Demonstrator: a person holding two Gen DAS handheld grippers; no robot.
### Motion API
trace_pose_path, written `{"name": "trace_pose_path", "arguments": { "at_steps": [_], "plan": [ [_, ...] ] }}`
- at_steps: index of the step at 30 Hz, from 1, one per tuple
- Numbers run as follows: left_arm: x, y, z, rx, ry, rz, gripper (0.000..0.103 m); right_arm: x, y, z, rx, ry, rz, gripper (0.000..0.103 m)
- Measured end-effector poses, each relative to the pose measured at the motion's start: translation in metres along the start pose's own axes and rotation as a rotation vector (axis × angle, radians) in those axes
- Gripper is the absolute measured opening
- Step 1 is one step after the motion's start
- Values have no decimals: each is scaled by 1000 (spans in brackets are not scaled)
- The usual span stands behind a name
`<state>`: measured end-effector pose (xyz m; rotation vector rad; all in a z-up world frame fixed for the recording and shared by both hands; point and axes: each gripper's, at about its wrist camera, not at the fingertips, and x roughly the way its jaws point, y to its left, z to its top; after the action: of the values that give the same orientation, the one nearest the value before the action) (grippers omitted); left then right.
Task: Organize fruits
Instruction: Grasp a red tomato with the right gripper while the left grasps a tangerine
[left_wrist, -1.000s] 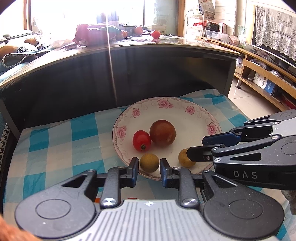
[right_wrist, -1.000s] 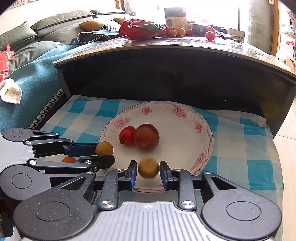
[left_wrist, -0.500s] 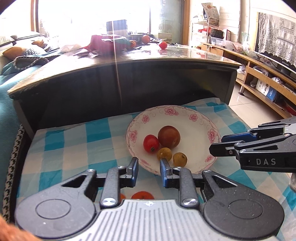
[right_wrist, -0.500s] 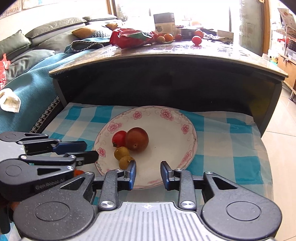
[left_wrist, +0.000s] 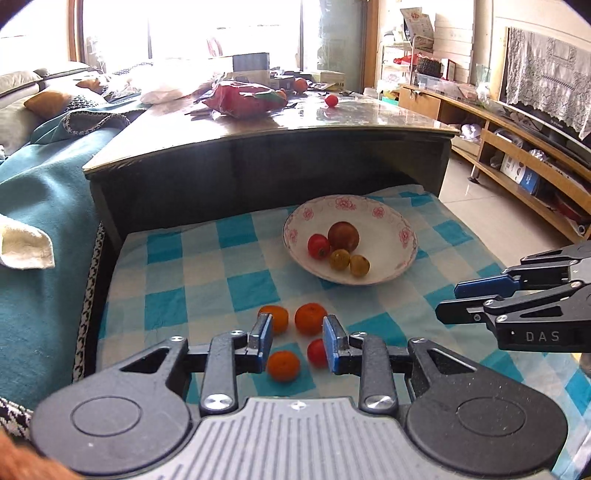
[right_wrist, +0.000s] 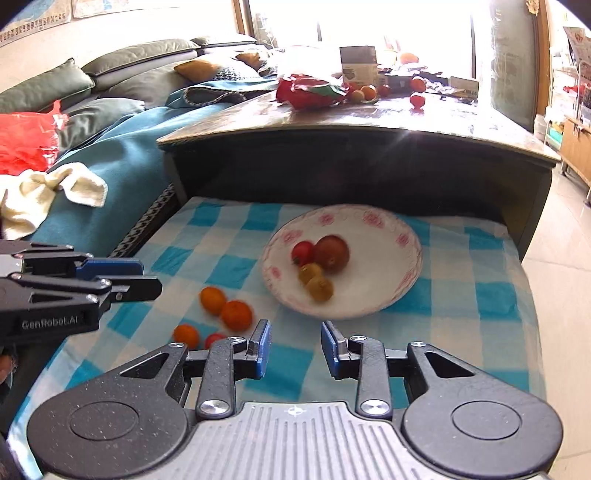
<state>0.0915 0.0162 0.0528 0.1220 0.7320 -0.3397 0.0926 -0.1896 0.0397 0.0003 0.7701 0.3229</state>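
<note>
Fruits split into two camps right now! Four sit in the flowered plate (left_wrist: 402, 254): one big brownish-red fruit (left_wrist: 343, 236), one red tomato (left_wrist: 318, 246) and two yellow-green ones (left_wrist: 349, 261), nestled together where the dish dips. Four more lie loose on the checked cloth (left_wrist: 207, 288) over the worktop: three oranges (left_wrist: 310, 318) and one small red tomato (left_wrist: 317, 352), likely waiting their turn. Left tongs (left_wrist: 297, 341) hover spread wide right above that loose cluster, gripping nothing. Right tongs (right_wrist: 294, 345) are spread and empty too, near the plate's front rim.
</note>
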Motion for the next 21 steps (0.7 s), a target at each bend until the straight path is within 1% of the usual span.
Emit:
{"name": "trace_pose_path", "arguments": {
  "at_steps": [4,6,12,18,21],
  "plan": [
    [-1,0,-8,28,33,-2,39,-10,23,-6,-30,38,0,27],
    [3,3,-12,25,46,-12,40,-8,35,-4,-66,50,17,33],
    [23,16,-23,-2,110,-15,40,30,48,-4,-134,106,94,33],
    [27,24,-27,-1,119,-20,41,60,53,-4,-169,158,160,33],
    [31,28,-27,-12,133,-25,41,71,57,-4,-195,161,176,33]
  ]
}}
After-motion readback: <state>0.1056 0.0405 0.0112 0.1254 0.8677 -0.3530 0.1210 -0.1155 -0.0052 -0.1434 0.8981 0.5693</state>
